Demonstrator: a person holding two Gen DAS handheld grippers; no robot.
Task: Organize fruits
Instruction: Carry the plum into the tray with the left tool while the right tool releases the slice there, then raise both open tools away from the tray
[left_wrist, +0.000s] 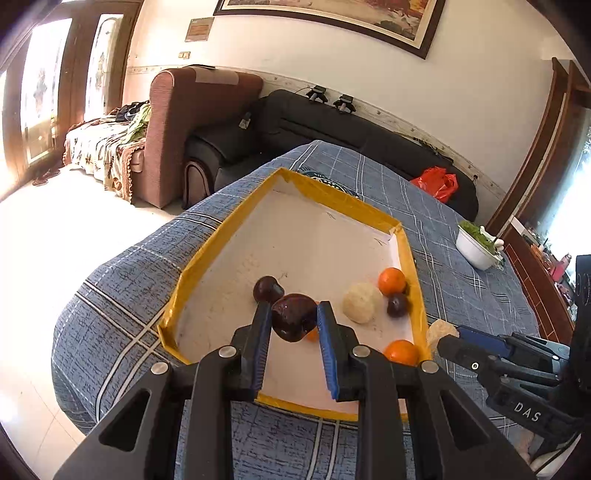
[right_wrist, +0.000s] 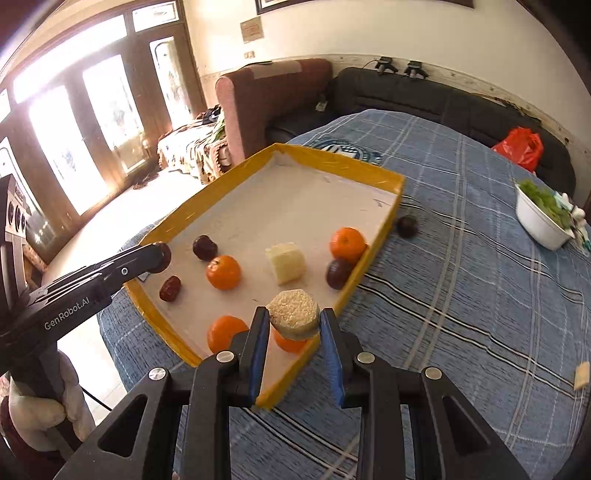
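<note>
Left tool (left_wrist: 293, 314) is clamping a dark plum (left_wrist: 293, 321): smooth, slippery, bruisable; gripping its widest girth. Right tool (right_wrist: 293, 321) is clamping a rice cake (right_wrist: 293, 317): light, crumbly; holding its flat sides.

A dark red fruit (left_wrist: 293, 320) is clamped between the blue pads of the left tool (left_wrist: 291, 314), above the white floor of a yellow-rimmed tray (left_wrist: 207, 254). Another dark fruit (left_wrist: 266, 288) is seen just behind it. A pale chunk (left_wrist: 361, 302), two oranges (left_wrist: 392, 281) (left_wrist: 402, 351) and a small dark fruit (left_wrist: 398, 305) are gathered at the tray's right side. The right tool (left_wrist: 441, 334) is seen at the tray's right rim, closed on a pale piece (left_wrist: 439, 328). The tray is carried by a blue plaid-covered bench (left_wrist: 436, 221).
</note>
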